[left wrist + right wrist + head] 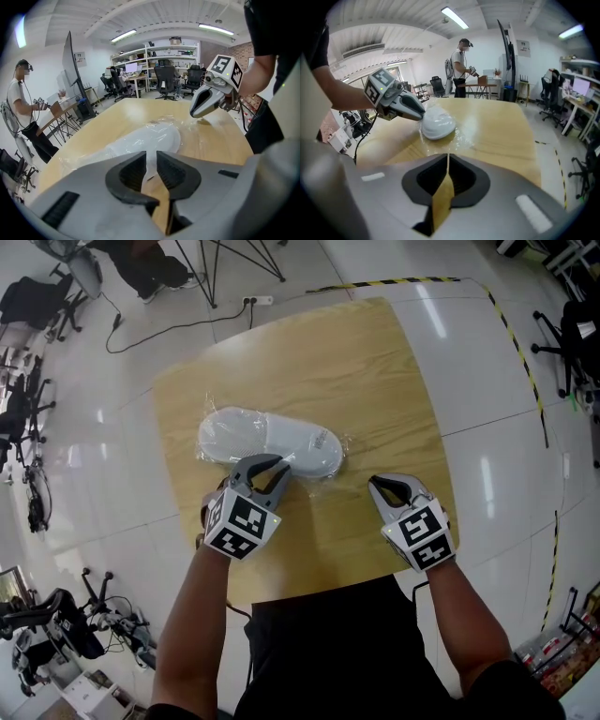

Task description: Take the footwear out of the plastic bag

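Note:
White slippers [272,439] lie inside a clear plastic bag [339,465] in the middle of the wooden table [375,371]. My left gripper [277,469] sits at the bag's near edge. Its jaws stand a narrow gap apart, with white bag film [151,159] showing between them and no clear press on it. My right gripper [377,487] hovers to the right of the bag, apart from it, shut with nothing between its pads. The right gripper view shows the left gripper [408,107] against the bagged slipper [437,123]. The left gripper view shows the right gripper [202,101] above the table.
The table's near edge [319,589] runs just below my hands. On the floor are a power strip with cables [255,301], yellow-black tape [520,352] and office chairs [28,301]. A person [458,65] stands beyond the table's far end.

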{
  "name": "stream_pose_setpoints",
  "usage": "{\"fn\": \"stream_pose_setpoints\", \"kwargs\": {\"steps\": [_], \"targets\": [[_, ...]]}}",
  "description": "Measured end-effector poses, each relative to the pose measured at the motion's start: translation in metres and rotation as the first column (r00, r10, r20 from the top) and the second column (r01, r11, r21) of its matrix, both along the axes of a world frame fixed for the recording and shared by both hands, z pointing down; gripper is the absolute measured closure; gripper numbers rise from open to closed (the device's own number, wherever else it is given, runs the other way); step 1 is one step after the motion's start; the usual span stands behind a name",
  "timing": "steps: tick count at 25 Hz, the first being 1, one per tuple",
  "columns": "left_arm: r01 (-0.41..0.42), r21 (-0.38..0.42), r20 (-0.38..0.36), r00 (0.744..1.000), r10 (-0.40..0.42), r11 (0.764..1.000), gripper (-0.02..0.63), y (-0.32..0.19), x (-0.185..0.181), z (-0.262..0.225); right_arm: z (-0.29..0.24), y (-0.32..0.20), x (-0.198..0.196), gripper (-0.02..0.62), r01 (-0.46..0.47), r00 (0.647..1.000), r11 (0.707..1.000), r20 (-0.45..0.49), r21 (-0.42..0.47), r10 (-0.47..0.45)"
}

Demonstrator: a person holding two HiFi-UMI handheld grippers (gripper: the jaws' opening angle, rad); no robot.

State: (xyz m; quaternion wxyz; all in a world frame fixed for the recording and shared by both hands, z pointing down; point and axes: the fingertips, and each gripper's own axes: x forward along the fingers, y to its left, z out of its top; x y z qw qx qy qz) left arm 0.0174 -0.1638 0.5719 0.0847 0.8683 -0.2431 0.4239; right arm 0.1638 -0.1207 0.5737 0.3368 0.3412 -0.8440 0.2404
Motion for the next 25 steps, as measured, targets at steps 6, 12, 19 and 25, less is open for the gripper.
{"fn": "stream_pose_setpoints", "kwargs": {"steps": [6,12,19,25], "targets": [[0.029,-0.001,-0.049,0.998,-0.029,1.0,0.523,-0.002,0.005,-0.01,-0.001,-0.057,-0.018,0.515,0.12,0.978,0.982,-0.187,0.144,-0.093],[0.053,0.008,-0.082,0.995,-0.053,0.999,0.528,-0.005,0.008,-0.014,0.02,-0.071,0.007,0.517,0.124,0.937,0.981,-0.342,0.151,-0.066],[0.058,0.043,-0.219,0.975,-0.047,0.997,0.508,-0.007,0.016,-0.049,0.005,-0.035,-0.031,0.532,0.214,0.959,0.966,-0.222,0.148,-0.179],[0.066,0.056,-0.075,0.995,-0.062,0.996,0.494,-0.035,-0.011,-0.042,0.006,-0.036,-0.033,0.532,0.167,0.975,0.979,-0.165,0.115,-0.147]]}}
